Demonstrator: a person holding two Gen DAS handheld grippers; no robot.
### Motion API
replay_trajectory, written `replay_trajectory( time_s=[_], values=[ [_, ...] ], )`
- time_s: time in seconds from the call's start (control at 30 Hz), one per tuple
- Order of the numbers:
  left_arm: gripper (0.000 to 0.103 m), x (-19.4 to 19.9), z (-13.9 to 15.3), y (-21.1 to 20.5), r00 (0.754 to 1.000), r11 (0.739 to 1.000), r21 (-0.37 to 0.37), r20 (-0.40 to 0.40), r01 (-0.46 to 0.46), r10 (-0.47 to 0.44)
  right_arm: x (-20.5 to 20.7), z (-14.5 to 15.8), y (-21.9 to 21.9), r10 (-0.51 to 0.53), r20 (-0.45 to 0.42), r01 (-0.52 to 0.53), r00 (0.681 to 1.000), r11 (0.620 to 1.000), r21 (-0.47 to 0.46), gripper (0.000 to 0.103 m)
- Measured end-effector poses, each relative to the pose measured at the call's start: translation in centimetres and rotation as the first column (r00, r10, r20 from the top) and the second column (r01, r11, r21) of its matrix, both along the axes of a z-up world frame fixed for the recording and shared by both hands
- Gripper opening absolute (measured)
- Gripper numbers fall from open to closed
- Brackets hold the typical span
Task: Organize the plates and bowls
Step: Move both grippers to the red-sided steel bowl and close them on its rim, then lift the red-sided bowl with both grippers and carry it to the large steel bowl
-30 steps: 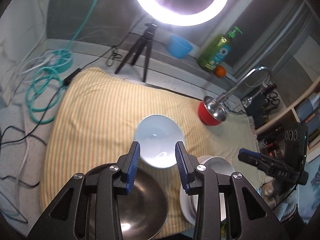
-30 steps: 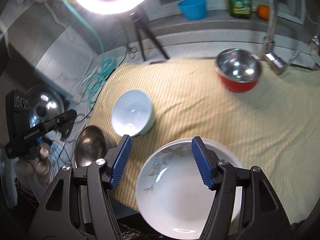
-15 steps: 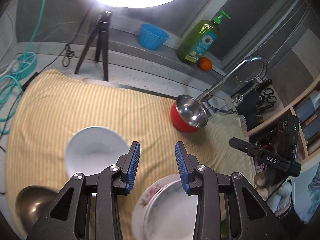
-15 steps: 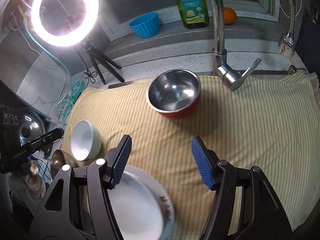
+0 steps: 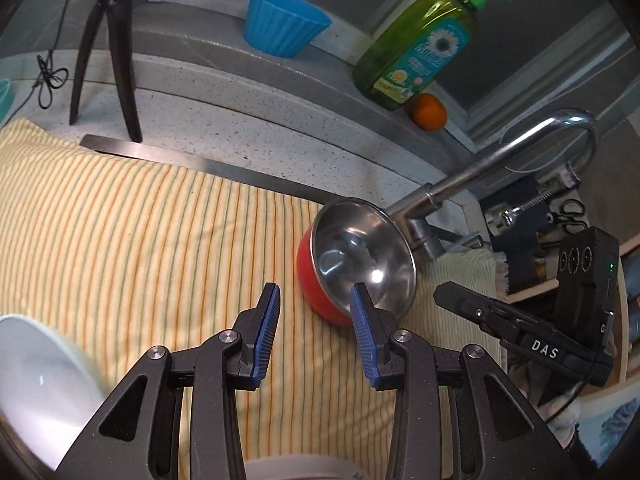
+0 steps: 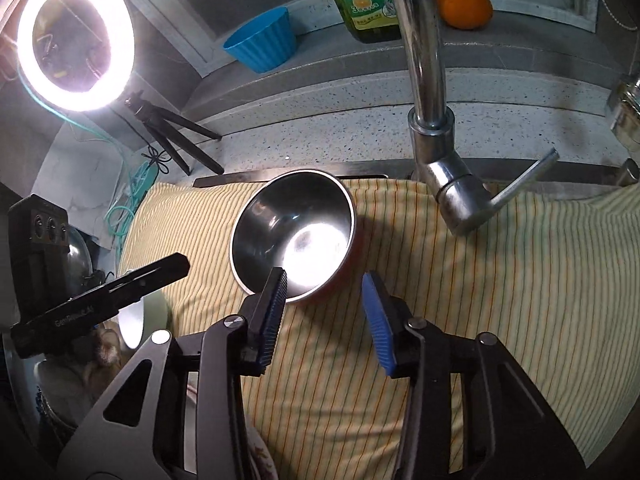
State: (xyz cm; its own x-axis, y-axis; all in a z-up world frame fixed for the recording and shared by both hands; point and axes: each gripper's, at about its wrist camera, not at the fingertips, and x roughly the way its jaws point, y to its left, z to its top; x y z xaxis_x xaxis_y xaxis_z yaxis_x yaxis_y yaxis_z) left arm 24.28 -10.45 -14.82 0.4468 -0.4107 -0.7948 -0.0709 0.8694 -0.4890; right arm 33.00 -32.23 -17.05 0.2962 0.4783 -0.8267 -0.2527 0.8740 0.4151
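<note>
A red bowl with a steel inside [image 5: 360, 264] lies on the yellow striped cloth [image 5: 140, 232], close to the tap. My left gripper [image 5: 316, 300] is open and empty, its right fingertip over the bowl's near rim. In the right wrist view the same bowl [image 6: 294, 236] sits just beyond my right gripper [image 6: 324, 284], which is open and empty with its left fingertip at the rim. A white bowl [image 5: 36, 380] lies at the left. A plate rim [image 5: 296, 468] shows at the bottom edge.
A chrome tap [image 6: 432, 128] rises right behind the red bowl. On the back ledge stand a blue cup [image 5: 284, 24], a green soap bottle [image 5: 420, 52] and an orange [image 5: 430, 110]. A ring light [image 6: 74, 36] on a tripod stands at the left.
Both grippers have moved forward and to the right, from over the white bowl and plates to the red bowl. Both stay open and empty.
</note>
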Motion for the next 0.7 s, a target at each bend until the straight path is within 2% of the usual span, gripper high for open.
replay_trajectory(
  time_s=[0.13, 0.27, 0.3, 0.4, 0.47, 0.7],
  values=[
    [0.034, 1.4, -1.0, -0.2, 1.000, 1.000, -0.004, -0.026, -0.005, 0.005, 1.5, -1.0, -0.1, 0.000, -0.018, 0.001, 1.000, 1.000, 0.017, 0.039],
    [0.031, 2.2, -1.6, -0.5, 0.999, 1.000, 0.024, -0.037, 0.006, -0.005, 2.3, -2.0, -0.1, -0.002, -0.043, 0.003, 0.999, 1.000, 0.029, 0.039],
    [0.030, 2.3, -1.8, -0.6, 0.999, 0.999, 0.031, -0.038, 0.011, -0.010, 2.5, -2.3, 0.0, -0.002, -0.048, 0.003, 0.999, 1.000, 0.024, 0.037],
    [0.025, 2.6, -2.1, -1.0, 0.999, 0.999, 0.039, -0.043, 0.033, -0.031, 2.8, -3.2, 0.3, -0.001, -0.071, 0.003, 0.998, 1.000, 0.025, 0.022],
    [0.021, 2.7, -2.3, -1.1, 0.998, 0.998, 0.043, -0.046, 0.042, -0.040, 2.8, -3.5, 0.3, -0.004, -0.080, 0.007, 0.997, 1.000, 0.028, 0.022],
    [0.018, 3.2, -2.5, -1.9, 0.995, 0.995, 0.042, -0.045, 0.087, -0.086, 3.0, -3.7, 0.4, -0.025, -0.082, 0.026, 0.996, 0.999, 0.018, 0.016]
  ],
)
